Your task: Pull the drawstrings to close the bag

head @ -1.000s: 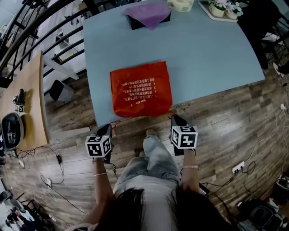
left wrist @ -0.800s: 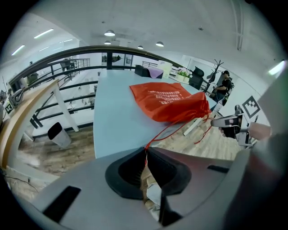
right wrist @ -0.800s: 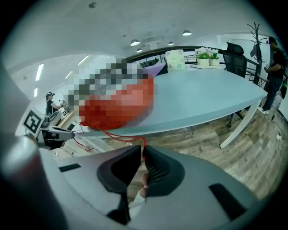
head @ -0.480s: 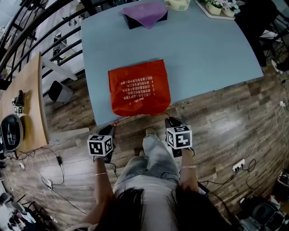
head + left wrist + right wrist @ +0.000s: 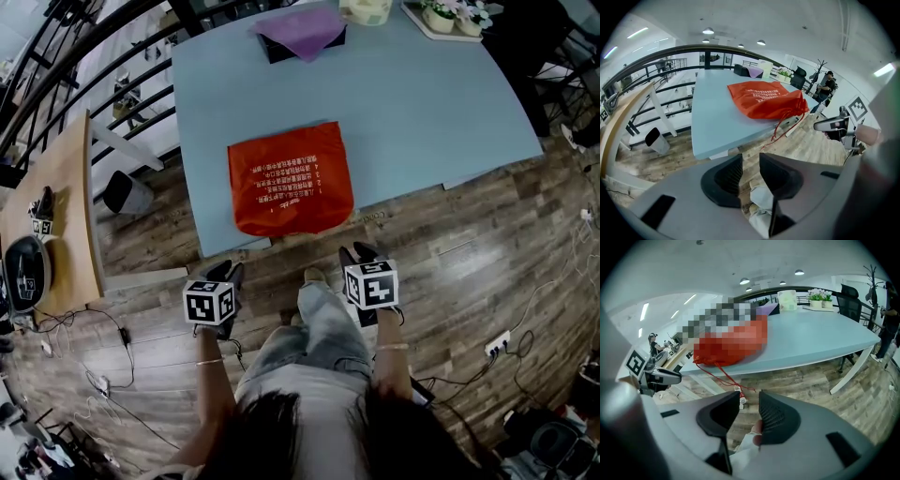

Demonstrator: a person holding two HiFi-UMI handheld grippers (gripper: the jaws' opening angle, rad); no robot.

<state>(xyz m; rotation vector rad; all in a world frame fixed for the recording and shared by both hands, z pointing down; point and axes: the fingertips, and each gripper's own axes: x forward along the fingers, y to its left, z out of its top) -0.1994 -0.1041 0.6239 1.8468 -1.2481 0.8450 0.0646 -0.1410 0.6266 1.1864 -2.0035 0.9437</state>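
Red bag lies mouth toward near edge of table

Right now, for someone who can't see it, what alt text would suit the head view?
A red drawstring bag lies flat near the front edge of a pale blue table. Below it, a person holds the left gripper, jaws opening and empty, and the right gripper, open and empty, over wood flooring.

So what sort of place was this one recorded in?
Probably an open-plan office or lab, perhaps on an upper level. A black railing runs beside the big light-blue table. An office chair stands near the table's far end. A power strip lies on the wooden floor.
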